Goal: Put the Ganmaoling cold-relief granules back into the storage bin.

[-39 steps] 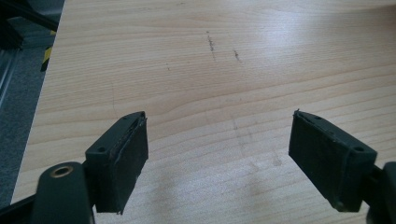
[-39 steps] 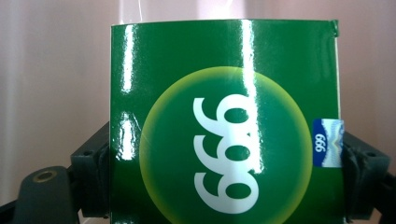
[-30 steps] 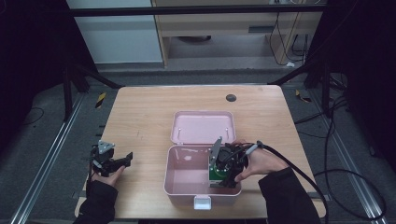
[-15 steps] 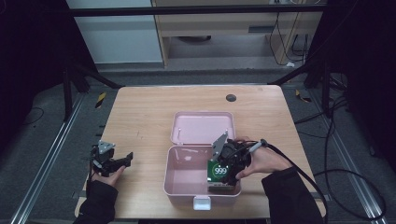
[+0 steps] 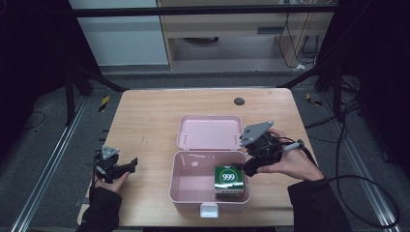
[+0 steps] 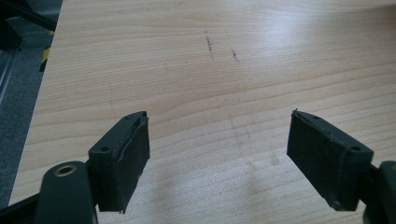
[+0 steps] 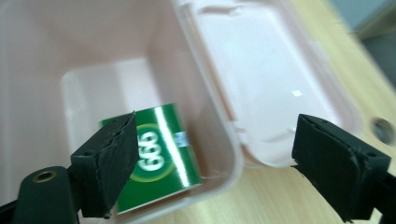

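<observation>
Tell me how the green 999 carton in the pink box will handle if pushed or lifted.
The green carton has flat faces and square edges, so it should slide, not roll. A glare streak on its print suggests a glossy skin that may slip. It sits in the near right corner of the pink box, whose walls would likely stop a push.

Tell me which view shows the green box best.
The high view: the green box sits whole in the pink case, its "999" label sharp. The right gripper view shows the box blurred and partly behind a jaw. The left gripper view looks at bare table.
</observation>
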The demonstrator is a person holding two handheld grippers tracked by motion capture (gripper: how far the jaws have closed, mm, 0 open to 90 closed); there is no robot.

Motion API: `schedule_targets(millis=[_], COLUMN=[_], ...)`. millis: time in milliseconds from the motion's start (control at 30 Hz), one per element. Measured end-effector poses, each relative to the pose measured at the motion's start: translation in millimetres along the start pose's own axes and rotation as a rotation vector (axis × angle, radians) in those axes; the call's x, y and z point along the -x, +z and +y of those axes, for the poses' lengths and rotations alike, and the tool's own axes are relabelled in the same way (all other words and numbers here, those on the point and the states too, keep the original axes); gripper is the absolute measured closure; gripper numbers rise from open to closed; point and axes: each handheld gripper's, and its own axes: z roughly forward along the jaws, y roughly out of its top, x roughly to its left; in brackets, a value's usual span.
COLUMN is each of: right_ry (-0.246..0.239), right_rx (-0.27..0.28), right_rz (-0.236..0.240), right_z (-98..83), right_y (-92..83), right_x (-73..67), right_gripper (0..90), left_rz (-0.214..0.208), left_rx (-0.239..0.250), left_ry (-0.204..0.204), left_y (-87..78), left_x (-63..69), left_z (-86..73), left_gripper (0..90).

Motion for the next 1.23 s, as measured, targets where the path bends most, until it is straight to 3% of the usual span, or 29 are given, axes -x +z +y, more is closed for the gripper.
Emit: schedule_targets(millis=[33,67,267,367,467,500,533,733,1000,1233], right_ry=[0.048,0.063,0.144,0.2,0.234,0.254,0.304,0.379,0.53,0.603], right_rx=[0.009,0.014,0.072,0.102,0.107,0.112,0.119,0.101,0.051,0.019], right_rz=[-0.061,-0.087,-0.15,-0.197,-0.221,-0.234,-0.247,-0.311,-0.371,-0.432], right_z=[-7.5,-11.7,-34.7,-55.4,-66.0,-71.1,-81.3,-106.6,-156.0,-180.5], right_y=[-6.0,-8.4,-16.4,-16.7,-15.0,-13.8,-11.2,-1.4,22.4,29.3], right_x=[4.9,7.0,12.2,14.5,15.9,16.8,18.8,22.7,30.0,34.7], right_gripper=[13.3,12.1,10.3,8.2,8.1,8.1,8.1,7.3,5.9,5.6], left_rz=[0.0,0.0,-0.003,-0.004,-0.006,-0.006,-0.007,-0.01,-0.015,-0.016], left_rx=[-0.001,-0.001,-0.003,-0.004,-0.005,-0.006,-0.006,-0.014,-0.017,-0.025], left_ry=[0.0,0.0,0.005,0.006,0.008,0.008,0.009,0.016,0.023,0.028], left_y=[0.1,0.1,0.5,0.6,0.7,0.7,0.7,1.2,1.3,4.2], left_x=[0.0,0.0,0.9,1.2,1.4,1.5,1.6,2.5,3.0,2.9], left_z=[0.0,0.0,0.0,0.0,-0.1,-0.1,0.0,-0.3,-0.4,-1.0], left_gripper=[21.0,21.1,22.4,23.5,24.1,24.5,25.2,27.4,30.3,30.0])
